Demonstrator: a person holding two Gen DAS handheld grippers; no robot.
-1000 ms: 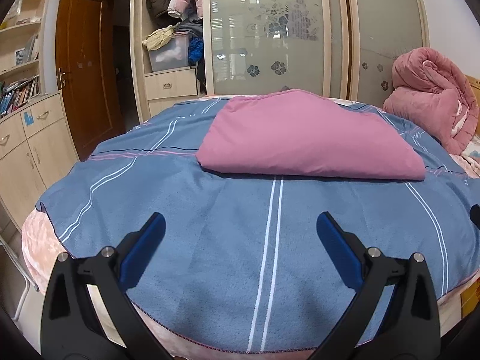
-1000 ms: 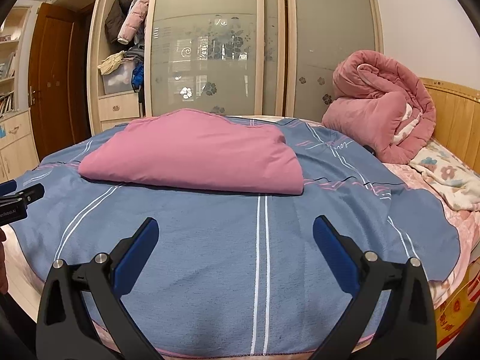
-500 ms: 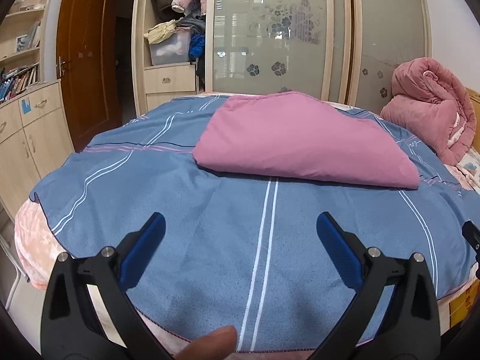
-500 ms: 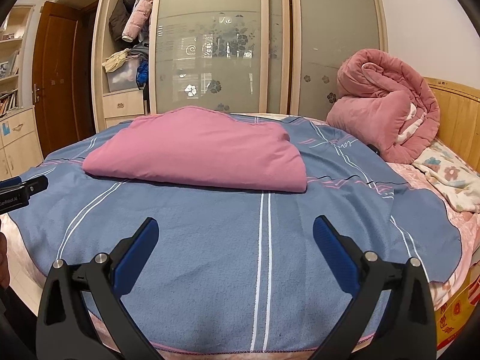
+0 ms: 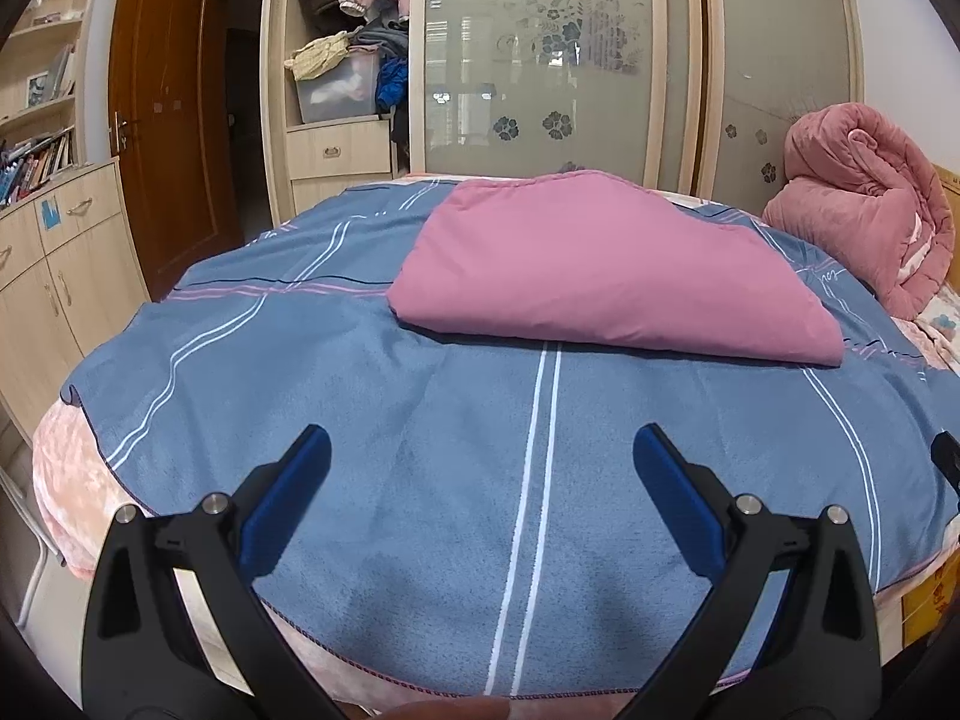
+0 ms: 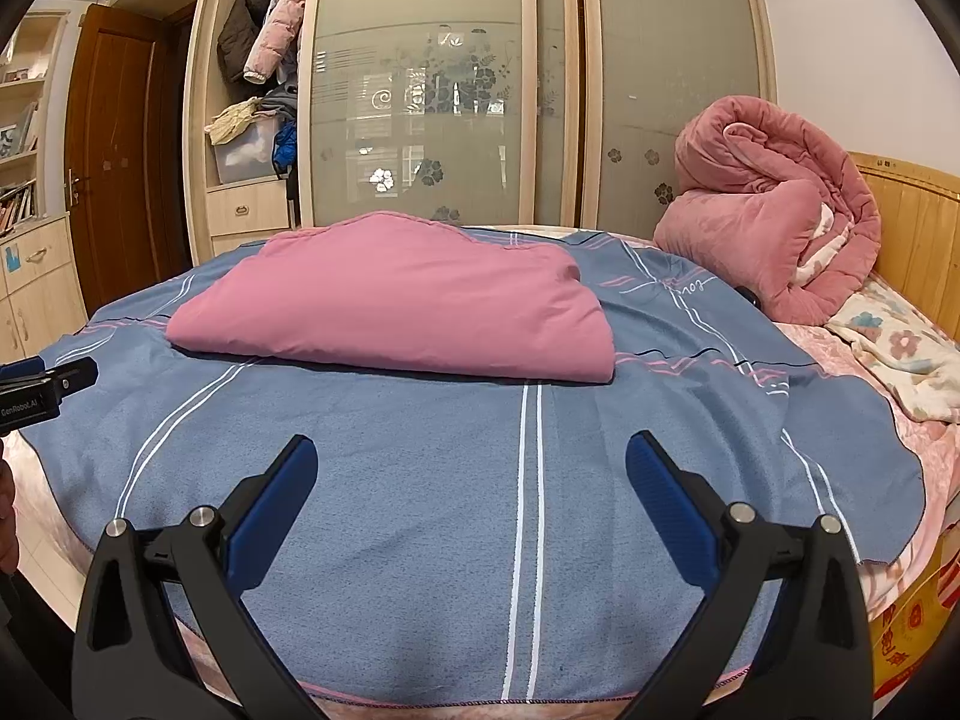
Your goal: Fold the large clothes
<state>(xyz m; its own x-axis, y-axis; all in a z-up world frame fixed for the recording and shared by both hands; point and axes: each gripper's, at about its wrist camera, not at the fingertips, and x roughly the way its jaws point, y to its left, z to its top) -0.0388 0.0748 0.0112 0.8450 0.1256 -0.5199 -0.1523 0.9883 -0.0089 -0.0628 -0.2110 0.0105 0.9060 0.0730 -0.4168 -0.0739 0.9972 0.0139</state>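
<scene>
A pink garment (image 5: 606,267) lies folded into a flat rectangle on the blue striped blanket (image 5: 420,420) that covers the bed; it also shows in the right wrist view (image 6: 396,306). My left gripper (image 5: 480,450) is open and empty, held over the near edge of the bed, well short of the garment. My right gripper (image 6: 471,450) is open and empty too, over the near edge of the blanket (image 6: 540,480). The left gripper's body (image 6: 42,387) shows at the left edge of the right wrist view.
A bundled pink quilt (image 6: 774,210) sits at the bed's right by the wooden headboard (image 6: 918,222). A wardrobe with frosted sliding doors (image 5: 540,60) stands behind the bed. A wooden door (image 5: 162,108) and cabinets (image 5: 48,264) are at the left.
Both grippers have stayed open and empty. The left view has shifted slightly, so the garment and bed sit a little differently in frame. The garment has not moved.
</scene>
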